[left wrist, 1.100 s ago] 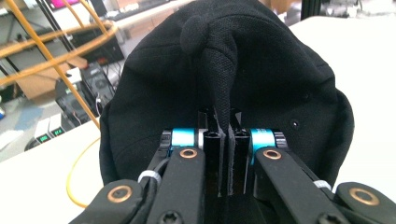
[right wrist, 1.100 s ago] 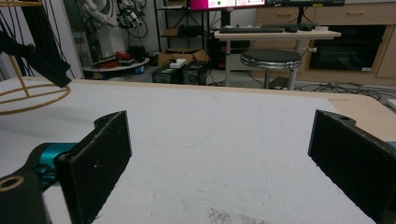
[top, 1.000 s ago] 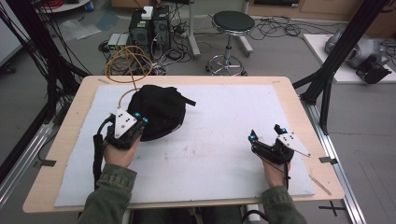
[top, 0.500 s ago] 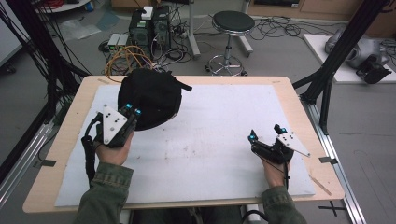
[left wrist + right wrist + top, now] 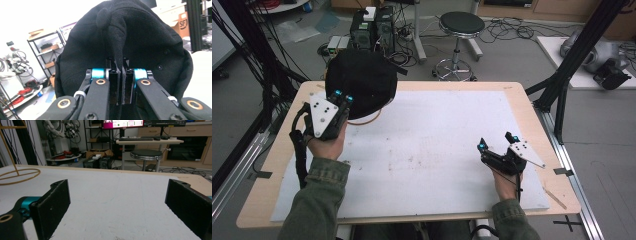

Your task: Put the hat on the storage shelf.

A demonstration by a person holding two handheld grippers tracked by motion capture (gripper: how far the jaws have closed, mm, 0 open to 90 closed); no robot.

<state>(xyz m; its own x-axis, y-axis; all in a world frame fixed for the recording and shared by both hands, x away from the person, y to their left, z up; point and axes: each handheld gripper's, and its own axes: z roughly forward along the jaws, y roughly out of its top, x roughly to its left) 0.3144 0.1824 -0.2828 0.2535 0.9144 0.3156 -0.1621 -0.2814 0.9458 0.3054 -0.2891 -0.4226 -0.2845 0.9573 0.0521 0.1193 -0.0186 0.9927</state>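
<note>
Pinching a fold of the black cap [image 5: 125, 47], your left gripper [image 5: 120, 82] held it aloft, crown up; your right gripper [image 5: 117, 202] gaped over the white mat [image 5: 112, 195].

One black cap [image 5: 362, 82], one yellow wire stand [image 5: 17, 173], two tools, one stool [image 5: 460, 24], one table [image 5: 532, 112]

black cap [image 5: 362, 82], white mat [image 5: 427, 145], perhaps yellow stand [image 5: 15, 173]

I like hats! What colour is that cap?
The cap is black; the left gripper view shows it best.
</note>
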